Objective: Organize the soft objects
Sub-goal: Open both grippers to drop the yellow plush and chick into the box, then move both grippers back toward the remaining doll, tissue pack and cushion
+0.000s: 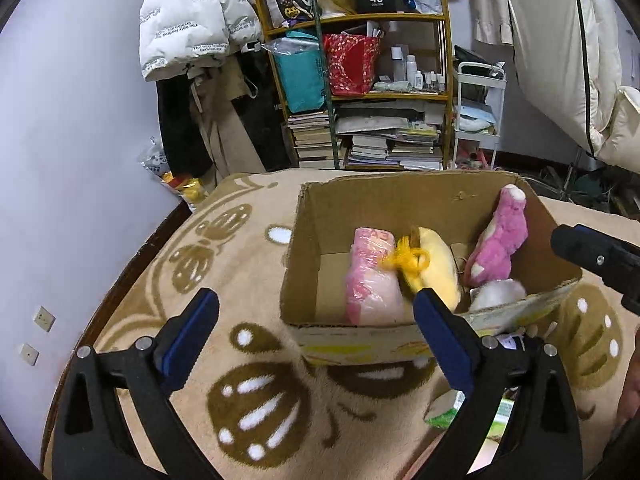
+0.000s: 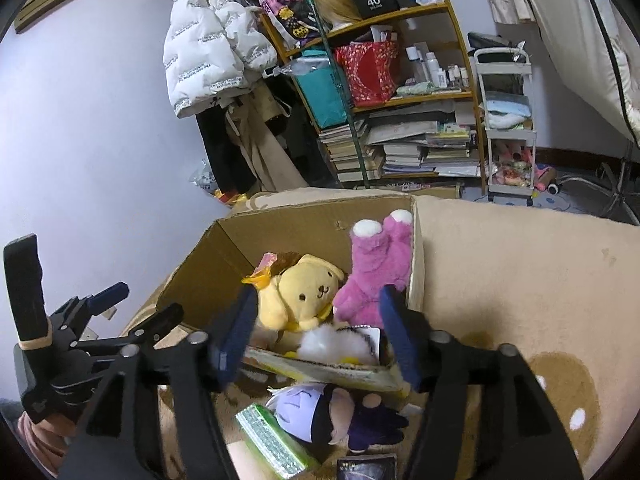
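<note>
An open cardboard box (image 1: pixel 400 204) (image 2: pixel 200 280) stands on a beige patterned blanket (image 1: pixel 256 408). Inside lie a pink wrapped soft item (image 1: pixel 372 280), a yellow dog plush (image 1: pixel 436 268) (image 2: pixel 304 292), a pink plush (image 1: pixel 500 240) (image 2: pixel 376 272) and a white fluffy toy (image 1: pixel 498 292) (image 2: pixel 336 342). A purple-and-black doll (image 2: pixel 336 412) lies on the blanket in front of the box. My left gripper (image 1: pixel 316 320) is open and empty before the box's near left side. My right gripper (image 2: pixel 316 332) is open and empty above the box's near edge.
A green packet (image 2: pixel 272 440) (image 1: pixel 448 410) and a dark card (image 2: pixel 366 468) lie by the doll. Behind the bed stand a cluttered wooden shelf (image 1: pixel 360 80), hanging coats (image 1: pixel 192 20) and a white trolley (image 2: pixel 508 120). The wall (image 1: pixel 72 140) is at the left.
</note>
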Action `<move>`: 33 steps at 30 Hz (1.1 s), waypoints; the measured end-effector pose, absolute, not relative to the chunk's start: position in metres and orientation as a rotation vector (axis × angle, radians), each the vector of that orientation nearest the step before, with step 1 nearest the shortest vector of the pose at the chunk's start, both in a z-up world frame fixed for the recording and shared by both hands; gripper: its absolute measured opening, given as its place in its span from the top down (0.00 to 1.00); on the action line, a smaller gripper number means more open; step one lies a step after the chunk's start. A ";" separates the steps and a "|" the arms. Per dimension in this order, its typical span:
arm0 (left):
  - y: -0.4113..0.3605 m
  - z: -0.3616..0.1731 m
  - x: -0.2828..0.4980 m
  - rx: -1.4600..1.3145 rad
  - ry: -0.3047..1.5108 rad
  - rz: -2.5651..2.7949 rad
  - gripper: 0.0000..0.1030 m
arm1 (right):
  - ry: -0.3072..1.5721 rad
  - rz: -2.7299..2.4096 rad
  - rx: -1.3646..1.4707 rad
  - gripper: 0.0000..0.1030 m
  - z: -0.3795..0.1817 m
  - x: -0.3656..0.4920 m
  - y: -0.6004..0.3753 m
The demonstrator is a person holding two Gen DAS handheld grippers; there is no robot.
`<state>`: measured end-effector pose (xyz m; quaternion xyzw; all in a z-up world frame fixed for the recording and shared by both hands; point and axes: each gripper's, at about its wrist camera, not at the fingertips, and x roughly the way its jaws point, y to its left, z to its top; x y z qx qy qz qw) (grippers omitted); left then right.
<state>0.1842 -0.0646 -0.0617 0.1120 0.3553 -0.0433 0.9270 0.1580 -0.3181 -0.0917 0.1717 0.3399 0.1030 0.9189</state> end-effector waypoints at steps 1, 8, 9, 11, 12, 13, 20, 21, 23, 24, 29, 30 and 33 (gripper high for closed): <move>-0.064 -0.059 0.181 0.229 0.725 -0.089 0.02 | 0.702 0.207 0.347 0.32 -0.090 0.157 -0.317; -0.061 -0.046 0.150 0.232 0.737 -0.109 0.02 | 0.694 0.177 0.335 0.09 -0.076 0.134 -0.316; -0.062 -0.045 0.143 0.237 0.743 -0.111 0.02 | 0.697 0.176 0.332 0.09 -0.074 0.130 -0.316; -0.062 -0.045 0.133 0.244 0.758 -0.120 0.02 | 0.709 0.174 0.329 0.00 -0.073 0.124 -0.316; -0.062 -0.046 0.127 0.251 0.771 -0.121 0.02 | 0.713 0.171 0.327 0.00 -0.073 0.120 -0.316; -0.062 -0.047 0.122 0.255 0.778 -0.118 0.02 | 0.718 0.167 0.325 0.00 -0.073 0.117 -0.316; -0.068 -0.051 0.093 0.269 0.838 -0.166 0.02 | 0.797 0.125 0.330 0.00 -0.078 0.091 -0.319; -0.070 -0.051 0.090 0.270 0.850 -0.178 0.02 | 0.814 0.120 0.333 0.00 -0.080 0.088 -0.319; -0.073 -0.052 0.087 0.275 0.868 -0.187 0.02 | 0.844 0.102 0.338 0.00 -0.085 0.081 -0.321; -0.074 -0.055 0.086 0.273 0.885 -0.195 0.02 | 0.856 0.099 0.342 0.00 -0.088 0.078 -0.322; -0.082 -0.073 0.087 0.265 0.978 -0.244 0.02 | 0.929 0.099 0.364 0.00 -0.102 0.071 -0.324; -0.083 -0.076 0.088 0.275 0.985 -0.245 0.02 | 0.940 0.104 0.374 0.00 -0.105 0.071 -0.324; -0.085 -0.083 0.091 0.275 1.011 -0.251 0.02 | 0.957 0.131 0.404 0.00 -0.112 0.074 -0.325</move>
